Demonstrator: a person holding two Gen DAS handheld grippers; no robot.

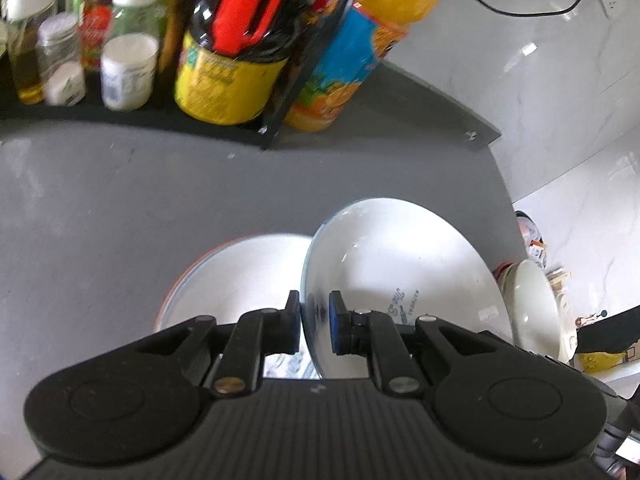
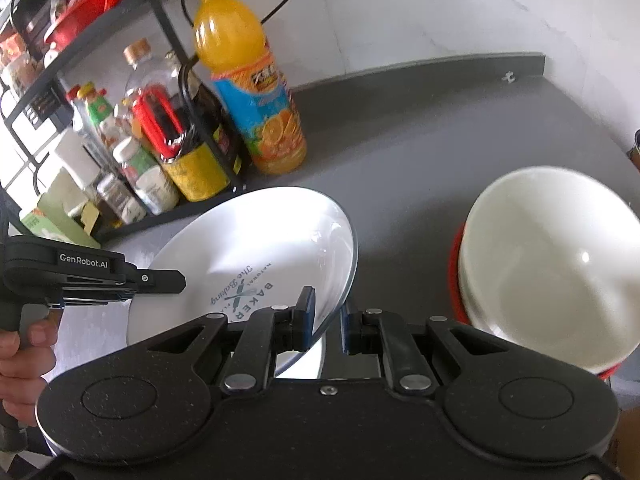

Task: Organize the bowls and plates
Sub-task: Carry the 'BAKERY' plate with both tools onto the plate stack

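Holding the printed white plate (image 2: 248, 248) tilted above the grey counter (image 2: 440, 140), just in front of the orange juice bottle (image 2: 248, 92), on the near side of it. Pinching the plate's rim with the left gripper (image 1: 314, 322), tongs narrow, one pad on each face of the rim. Placing the right gripper (image 2: 326, 322) around the opposite rim, also narrow, one pad lying on the upper face; not being able to tell whether the other pad is touching, since a dark gap is showing there.

Hanging the plate over a second plate with an orange edge (image 1: 240, 272), which is lying in front of the bottle too, lower and nearer. Leaving the white bowl (image 2: 552, 264), nested in a red one (image 2: 454, 272), in front of the bottle and well to its right.

Risking, probably, a slip: gripping glossy glazed ware only at the thin rim, with the weight leaning downward. Risking a twist or a drop if opening one gripper before the other one is closing firmly. Risking a hard knock and a chip when lowering the tilted edge onto the plate below. Possibly pushing the bottle over if swinging the far rim toward it, the bottle being tall and standing near.
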